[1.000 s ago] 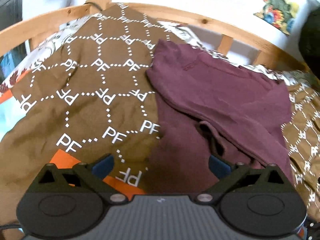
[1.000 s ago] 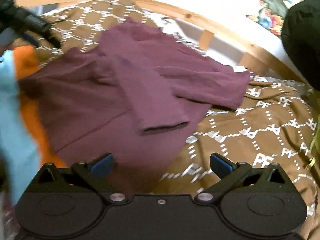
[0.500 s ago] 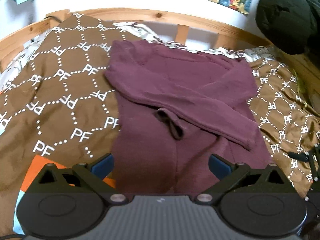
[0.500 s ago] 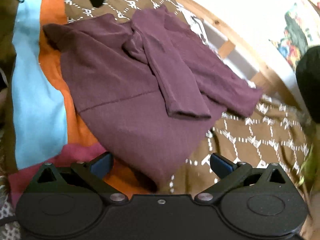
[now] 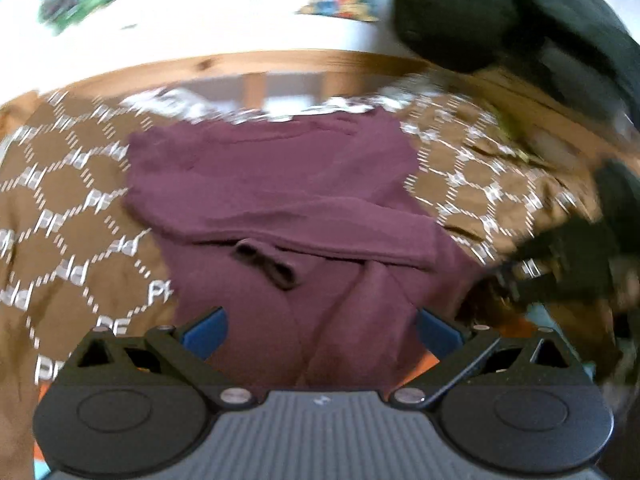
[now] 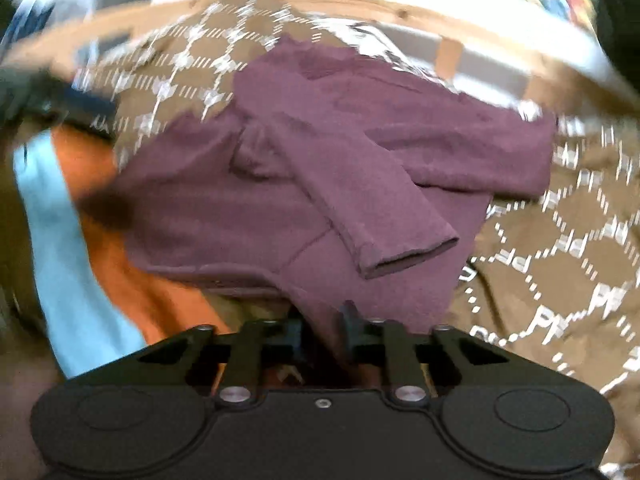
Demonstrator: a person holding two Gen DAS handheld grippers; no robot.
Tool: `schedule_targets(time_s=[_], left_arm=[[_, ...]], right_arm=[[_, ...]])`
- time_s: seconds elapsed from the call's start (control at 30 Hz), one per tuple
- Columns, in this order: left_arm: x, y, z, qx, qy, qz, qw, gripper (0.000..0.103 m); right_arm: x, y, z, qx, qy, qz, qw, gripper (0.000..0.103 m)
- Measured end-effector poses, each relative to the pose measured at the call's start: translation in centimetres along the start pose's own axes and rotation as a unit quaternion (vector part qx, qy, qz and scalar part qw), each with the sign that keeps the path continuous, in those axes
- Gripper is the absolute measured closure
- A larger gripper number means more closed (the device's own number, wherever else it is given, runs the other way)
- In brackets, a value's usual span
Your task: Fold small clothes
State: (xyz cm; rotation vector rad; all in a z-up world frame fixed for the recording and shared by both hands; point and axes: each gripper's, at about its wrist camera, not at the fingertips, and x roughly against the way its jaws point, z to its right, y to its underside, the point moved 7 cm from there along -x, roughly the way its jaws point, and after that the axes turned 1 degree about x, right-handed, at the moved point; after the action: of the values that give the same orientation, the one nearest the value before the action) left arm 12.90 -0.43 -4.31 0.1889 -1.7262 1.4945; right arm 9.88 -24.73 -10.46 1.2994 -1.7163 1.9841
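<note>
1. Right gripper (image 6: pixel 322 322) pinched shut on the near hem of the maroon top (image 6: pixel 320 168).
2. Left gripper (image 5: pixel 320 330) spread wide, holding nothing, poised over that hem.
3. Top spread on brown bedspread (image 6: pixel 560 240), sleeves crossed inward.
4. Probably bottom fold beginning; next: grip left corner, carry hem toward collar.

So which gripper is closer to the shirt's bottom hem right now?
Right. The right gripper has its jaws shut on the hem of the maroon shirt. The left gripper hangs over the shirt's lower part with jaws wide open, not gripping.
</note>
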Motion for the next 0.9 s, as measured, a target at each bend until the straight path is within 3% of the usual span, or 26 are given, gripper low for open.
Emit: schedule_targets(time_s=[0.17,0.47,0.67,0.73,0.9], left_arm=[[-0.7,1.5,1.9,-0.069,0.006,-0.017,0.9975,0.001],[-3.7,3.2,2.6,-0.112,-0.021,-0.058,0.9918,0.002],[-6.6,3.1,4.4,-0.119,-0.031,-0.044,0.9915,0.003],[-7.6,2.9,5.4,-0.138,-0.041,-0.033,0.9891,0.006],[-9.5,2.5,5.8,-0.163,-0.099,-0.043,0.9807,0.031]], right_arm=[[-0.9,-2.2,2.6,-0.099,-0.038,-0.006,0.994,0.090],[-1.4,-4.0,4.8,-0.120,-0.051,-0.001,0.991,0.090],[-0.9,-5.0,4.8,-0.143,-0.067,0.003,0.987,0.090],[-0.7,-5.4,4.5,-0.146,-0.071,0.000,0.987,0.090],[1.1,-6.9,3.9,-0.138,-0.070,0.025,0.988,0.094]])
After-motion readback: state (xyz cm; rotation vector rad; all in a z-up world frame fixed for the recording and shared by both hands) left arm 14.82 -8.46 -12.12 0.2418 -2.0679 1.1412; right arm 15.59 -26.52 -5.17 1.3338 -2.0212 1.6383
